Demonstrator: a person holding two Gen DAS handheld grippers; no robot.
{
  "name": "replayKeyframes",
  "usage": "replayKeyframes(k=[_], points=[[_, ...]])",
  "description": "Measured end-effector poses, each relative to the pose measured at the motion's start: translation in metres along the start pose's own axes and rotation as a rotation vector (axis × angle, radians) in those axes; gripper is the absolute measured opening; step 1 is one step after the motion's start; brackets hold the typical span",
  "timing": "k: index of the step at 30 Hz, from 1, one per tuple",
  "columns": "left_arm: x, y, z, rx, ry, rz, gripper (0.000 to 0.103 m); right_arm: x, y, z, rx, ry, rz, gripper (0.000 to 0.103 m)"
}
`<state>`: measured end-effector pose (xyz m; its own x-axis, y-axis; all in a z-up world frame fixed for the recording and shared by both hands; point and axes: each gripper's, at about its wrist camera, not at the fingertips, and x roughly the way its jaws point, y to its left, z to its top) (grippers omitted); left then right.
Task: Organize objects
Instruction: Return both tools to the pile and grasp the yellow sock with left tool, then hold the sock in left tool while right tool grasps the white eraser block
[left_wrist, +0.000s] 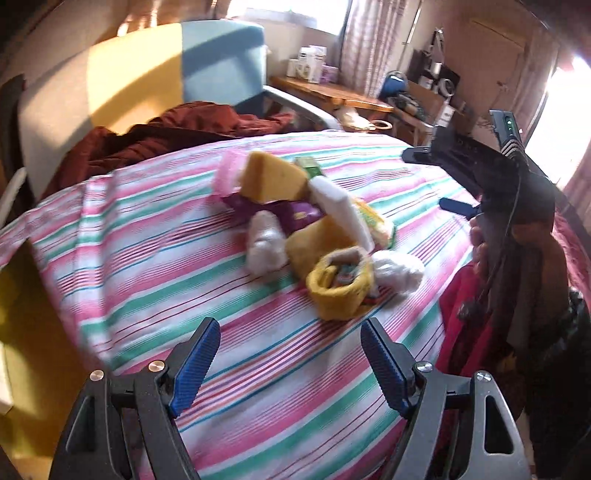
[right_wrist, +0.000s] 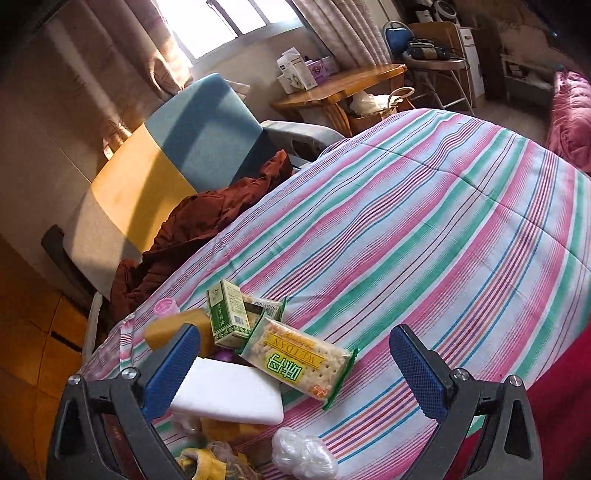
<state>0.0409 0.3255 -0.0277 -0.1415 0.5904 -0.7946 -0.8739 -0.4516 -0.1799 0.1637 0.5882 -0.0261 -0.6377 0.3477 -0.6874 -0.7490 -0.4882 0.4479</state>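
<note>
Both tongs gape empty over a heap of small things on the bed: sorting looks barely begun.

The left tongs (left_wrist: 290, 363) hang spread wide above the striped bedspread (left_wrist: 147, 258), short of the heap, nearest a yellow pouch (left_wrist: 338, 286) stuffed with small packets; the right tongs (right_wrist: 295, 373) are equally wide apart and holding nothing, hovering right over the cracker packet (right_wrist: 299, 360) and a white foam block (right_wrist: 229, 393). Just beyond lie a green carton (right_wrist: 225, 314), a yellow sponge (left_wrist: 271, 177), a purple wrapper (left_wrist: 295, 214) and crumpled clear plastic (right_wrist: 304, 458), all jumbled and touching. My guess: the next move is to drop the right tongs onto the crackers, the top item, and pinch across the narrow side without crushing. Around the bed: a blue-and-yellow headboard (left_wrist: 177, 70), a rust-brown blanket (left_wrist: 177, 129), a wooden surface (right_wrist: 351, 83) by the sunlit window.
</note>
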Motion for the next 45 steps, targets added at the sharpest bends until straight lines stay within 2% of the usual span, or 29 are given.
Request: replayKeyframes(k=[13,14,15,17,21,23,31,35,39,45], points=[[0.07,-0.047,0.03,0.102,0.058,-0.04,0.08,0.006,-0.004,0.002,0.026,0.03,0.006,0.103],[0.077,-0.048,0.03,0.1,0.071,-0.032,0.076,0.007,-0.004,0.001,0.029,0.034,0.005,0.103],[0.082,-0.047,0.03,0.09,0.086,-0.028,0.062,0.008,-0.005,0.001,0.031,0.038,0.004,0.103],[0.091,-0.042,0.029,0.067,0.107,-0.033,0.046,0.009,-0.004,0.001,0.029,0.045,0.006,0.103],[0.086,-0.026,0.018,0.003,0.107,-0.107,0.039,0.012,-0.002,0.0,0.014,0.062,0.002,0.103],[0.082,-0.022,0.014,-0.001,0.102,-0.111,0.038,0.014,-0.001,-0.001,0.012,0.07,0.002,0.103],[0.045,0.0,-0.019,0.009,0.045,-0.044,0.038,0.019,0.0,-0.003,0.004,0.095,-0.012,0.103],[0.028,0.017,-0.035,-0.023,0.028,-0.019,0.038,0.021,0.0,-0.003,-0.001,0.105,-0.024,0.103],[0.026,0.027,-0.045,-0.037,0.032,-0.001,0.037,0.023,0.001,-0.004,-0.008,0.114,-0.025,0.103],[0.03,0.028,-0.045,-0.052,0.028,-0.012,0.037,0.029,0.005,-0.007,-0.027,0.147,-0.023,0.103]])
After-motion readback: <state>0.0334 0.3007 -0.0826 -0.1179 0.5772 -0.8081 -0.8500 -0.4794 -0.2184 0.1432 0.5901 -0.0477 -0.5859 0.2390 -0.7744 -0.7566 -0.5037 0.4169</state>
